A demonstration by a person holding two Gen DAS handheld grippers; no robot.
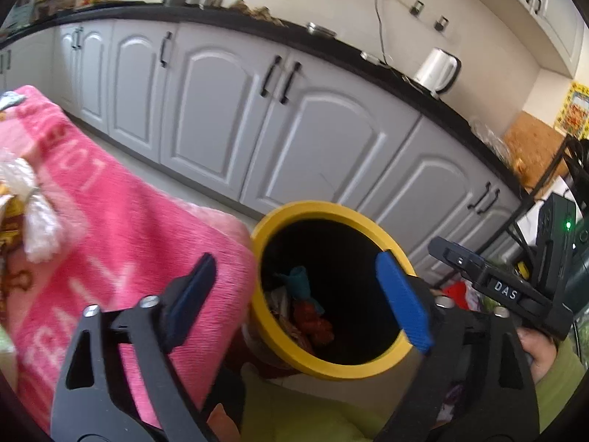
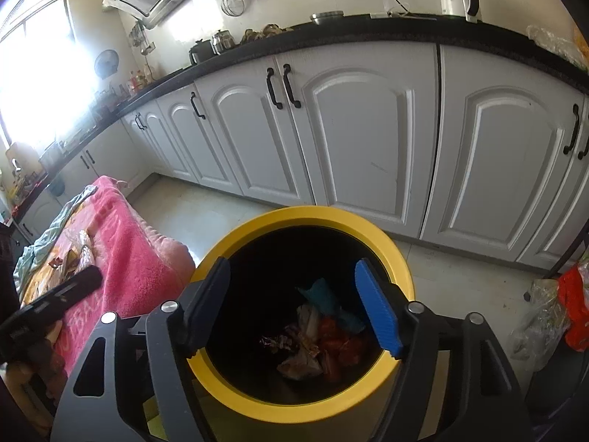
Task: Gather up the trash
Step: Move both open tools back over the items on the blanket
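both claws hang over the yellow bin (image 2: pixel 399 258), which stands on the floor by the corner of a pink towel (image 1: pixel 121 221), so i think trash can drop straight in. the right claw (image 2: pixel 300 302) is right above the mouth of the bin, its jaws spread apart with nothing between them. the left claw (image 1: pixel 294 294) is spread very wide and holds nothing too; it sits over the near edge of the towel and the bin's rim. the trash (image 2: pixel 313 339) lies in a heap at the bottom of the bin: crumpled wrappers, something red, something blue-green. more bits (image 1: pixel 33 206) lie on the far left edge of the towel, maybe trash to pick up next.
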